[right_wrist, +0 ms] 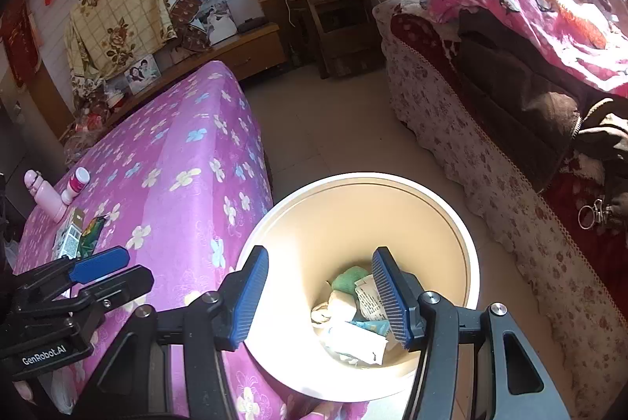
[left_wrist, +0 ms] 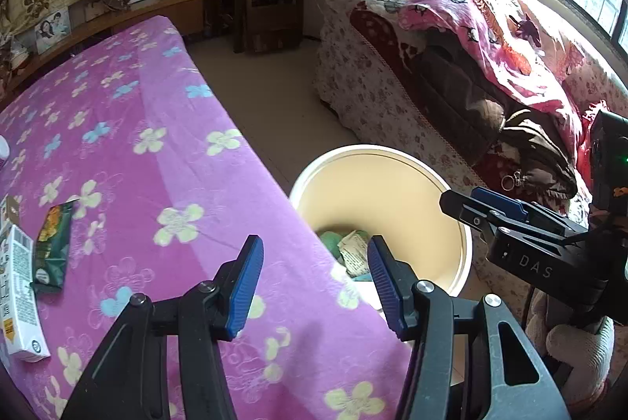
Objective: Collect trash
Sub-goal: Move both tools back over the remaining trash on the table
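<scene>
Both jaws stand parted and hold nothing. The right gripper (right_wrist: 320, 288) hangs over the open bin (right_wrist: 469, 247), above what looks like crumpled wrappers (right_wrist: 353, 335). The left gripper (left_wrist: 316, 280) is over the tabletop (left_wrist: 165, 145) edge; a green packet (left_wrist: 51, 247) and carton (left_wrist: 17, 286) lie far left.

Smooth glossy plastic bin (right_wrist: 451, 223), soft fleecy floral tablecloth (left_wrist: 157, 153)

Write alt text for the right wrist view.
The right gripper hangs open and empty over a cream bin holding crumpled wrappers. Left of it, a table under a purple floral cloth carries a carton, a green packet and two pink bottles.
</scene>
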Demonstrator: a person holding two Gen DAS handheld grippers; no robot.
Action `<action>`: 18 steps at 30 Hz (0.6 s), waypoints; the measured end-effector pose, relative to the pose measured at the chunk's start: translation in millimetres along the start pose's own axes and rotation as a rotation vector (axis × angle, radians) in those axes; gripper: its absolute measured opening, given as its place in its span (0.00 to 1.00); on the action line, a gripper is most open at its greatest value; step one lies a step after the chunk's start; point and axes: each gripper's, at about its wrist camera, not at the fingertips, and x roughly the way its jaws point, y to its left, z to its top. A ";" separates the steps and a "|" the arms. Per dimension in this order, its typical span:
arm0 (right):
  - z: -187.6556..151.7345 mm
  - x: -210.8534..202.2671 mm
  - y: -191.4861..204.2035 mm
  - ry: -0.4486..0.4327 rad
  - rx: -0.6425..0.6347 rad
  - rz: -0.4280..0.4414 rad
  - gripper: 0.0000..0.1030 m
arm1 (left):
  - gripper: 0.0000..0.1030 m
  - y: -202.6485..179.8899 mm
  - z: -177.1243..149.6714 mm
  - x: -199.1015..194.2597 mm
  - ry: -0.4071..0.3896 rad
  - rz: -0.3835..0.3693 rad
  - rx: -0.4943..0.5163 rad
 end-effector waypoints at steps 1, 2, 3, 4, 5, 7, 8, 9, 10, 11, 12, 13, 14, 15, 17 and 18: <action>-0.2 -0.8 3.6 -0.001 -0.007 -0.001 0.57 | 0.54 3.2 -1.1 -3.3 -0.006 0.009 -0.002; -0.1 -1.8 6.7 -0.004 -0.012 -0.001 0.57 | 0.54 6.3 -2.0 -6.1 -0.011 0.015 -0.005; -0.1 -3.1 9.9 -0.007 -0.018 0.000 0.57 | 0.54 8.9 -2.8 -8.6 -0.014 0.021 -0.008; -0.3 -4.4 13.9 -0.009 -0.024 -0.001 0.57 | 0.54 12.0 -3.8 -11.3 -0.019 0.026 -0.012; -0.5 -5.8 17.1 -0.012 -0.029 -0.005 0.60 | 0.54 15.0 -4.5 -14.0 -0.023 0.032 -0.017; -1.3 -8.9 24.1 -0.018 -0.039 -0.008 0.63 | 0.54 22.7 -7.0 -20.6 -0.034 0.040 -0.033; -1.8 -10.2 28.0 -0.020 -0.044 -0.008 0.63 | 0.54 25.2 -7.9 -22.5 -0.037 0.043 -0.039; -2.4 -11.1 31.5 -0.020 -0.049 -0.006 0.63 | 0.55 29.3 -9.4 -25.8 -0.041 0.047 -0.048; -3.0 -12.0 36.1 -0.019 -0.055 -0.002 0.63 | 0.55 33.2 -11.1 -29.2 -0.045 0.049 -0.055; -3.8 -12.4 40.2 -0.018 -0.061 0.002 0.63 | 0.56 36.6 -12.1 -32.3 -0.050 0.053 -0.061; -4.7 -13.1 45.0 -0.016 -0.069 0.005 0.63 | 0.56 40.9 -13.5 -36.1 -0.054 0.058 -0.068; -5.5 -13.8 49.9 -0.016 -0.078 0.008 0.63 | 0.57 44.9 -15.0 -40.0 -0.061 0.063 -0.075; -6.1 -14.8 55.3 -0.016 -0.088 0.012 0.63 | 0.58 50.1 -16.8 -44.7 -0.068 0.069 -0.084; -6.4 -15.6 60.9 -0.017 -0.096 0.017 0.63 | 0.59 54.7 -18.5 -48.8 -0.074 0.075 -0.091; -6.8 -17.0 72.2 -0.019 -0.112 0.028 0.63 | 0.60 63.9 -21.6 -55.8 -0.080 0.083 -0.106; -7.0 -17.6 77.9 -0.020 -0.119 0.035 0.63 | 0.60 69.7 -23.5 -59.7 -0.083 0.088 -0.117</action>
